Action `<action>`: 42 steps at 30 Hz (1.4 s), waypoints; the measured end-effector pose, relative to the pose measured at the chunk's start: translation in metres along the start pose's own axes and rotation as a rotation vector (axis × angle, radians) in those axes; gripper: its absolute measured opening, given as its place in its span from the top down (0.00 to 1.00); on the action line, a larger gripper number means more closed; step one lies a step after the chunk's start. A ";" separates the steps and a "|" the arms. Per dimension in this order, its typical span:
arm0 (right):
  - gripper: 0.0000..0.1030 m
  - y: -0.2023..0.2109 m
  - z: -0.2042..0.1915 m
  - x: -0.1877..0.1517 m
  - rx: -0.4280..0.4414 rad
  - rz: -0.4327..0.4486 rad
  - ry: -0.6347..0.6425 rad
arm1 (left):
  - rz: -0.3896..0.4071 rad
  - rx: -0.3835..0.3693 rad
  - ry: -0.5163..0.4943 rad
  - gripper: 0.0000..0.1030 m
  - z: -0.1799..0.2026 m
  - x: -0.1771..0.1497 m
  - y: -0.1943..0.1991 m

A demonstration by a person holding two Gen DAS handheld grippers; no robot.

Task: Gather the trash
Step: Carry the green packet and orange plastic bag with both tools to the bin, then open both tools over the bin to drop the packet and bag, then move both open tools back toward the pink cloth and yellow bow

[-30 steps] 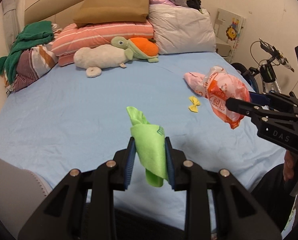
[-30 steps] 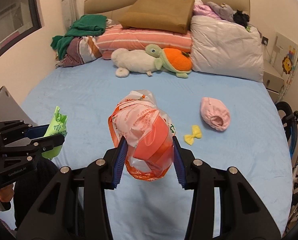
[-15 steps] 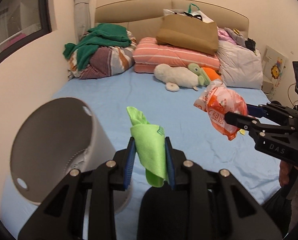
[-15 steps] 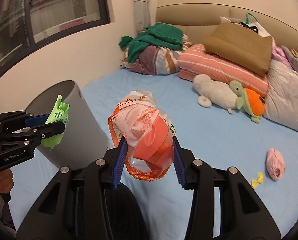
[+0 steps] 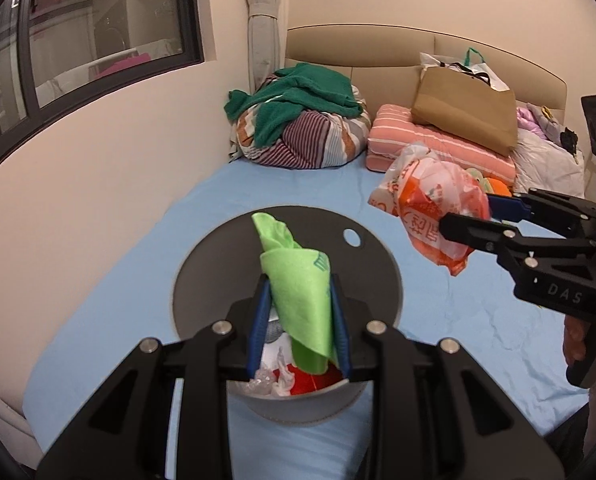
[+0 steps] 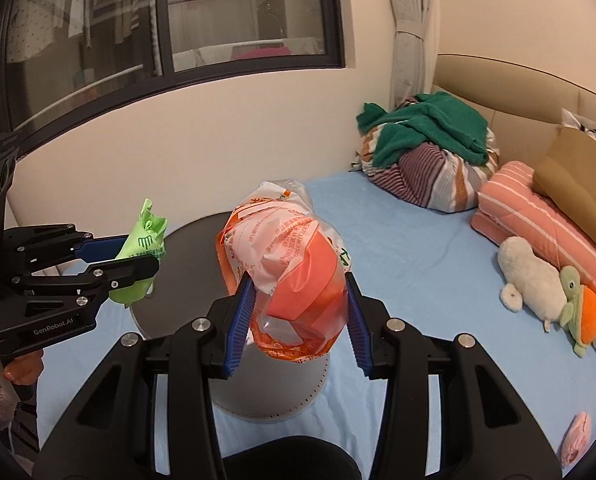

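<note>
My left gripper (image 5: 298, 322) had its fingers (image 5: 258, 320) clamped on the green wrapper (image 5: 302, 300), held right over the open grey bin (image 5: 378, 280) standing on the blue bed (image 5: 478, 320). My right gripper (image 6: 296, 318) pinched the orange plastic bag (image 6: 290, 264) above the bin's near rim. Crumpled trash (image 5: 286, 376) lay inside.

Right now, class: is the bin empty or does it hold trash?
It holds trash: the left view shows white and red scraps inside the bin, below the green wrapper.
</note>
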State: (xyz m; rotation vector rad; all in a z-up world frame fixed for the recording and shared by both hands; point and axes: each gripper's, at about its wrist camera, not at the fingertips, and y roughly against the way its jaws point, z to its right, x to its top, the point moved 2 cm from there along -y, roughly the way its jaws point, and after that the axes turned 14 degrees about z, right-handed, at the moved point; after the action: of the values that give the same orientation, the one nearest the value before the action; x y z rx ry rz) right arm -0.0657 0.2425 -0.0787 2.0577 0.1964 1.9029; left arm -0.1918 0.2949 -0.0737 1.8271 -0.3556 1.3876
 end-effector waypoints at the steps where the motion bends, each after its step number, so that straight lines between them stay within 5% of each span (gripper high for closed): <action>1: 0.60 -0.006 -0.005 0.003 0.014 -0.002 0.007 | 0.003 0.009 0.002 0.72 -0.004 0.001 0.002; 6: 0.58 -0.028 -0.025 0.013 0.067 -0.008 0.020 | 0.037 0.037 -0.012 0.68 -0.019 0.005 0.008; 11: 0.41 -0.047 -0.030 0.022 0.092 -0.026 0.000 | 0.076 0.058 -0.032 0.28 -0.022 0.005 0.016; 18: 0.41 -0.046 -0.028 0.026 0.078 -0.026 -0.001 | 0.061 0.049 -0.017 0.28 -0.025 0.003 0.013; 28: 0.41 -0.008 0.013 -0.006 -0.067 -0.044 -0.036 | 0.047 -0.043 -0.048 0.28 0.011 0.003 -0.001; 42: 0.41 0.122 0.130 -0.069 -0.478 -0.035 -0.183 | 0.016 -0.333 -0.148 0.28 0.142 0.003 -0.032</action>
State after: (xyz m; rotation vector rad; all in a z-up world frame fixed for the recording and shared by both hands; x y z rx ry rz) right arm 0.0409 0.0873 -0.1101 1.8641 -0.2432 1.5401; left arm -0.0733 0.2127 -0.0960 1.6541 -0.6391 1.1288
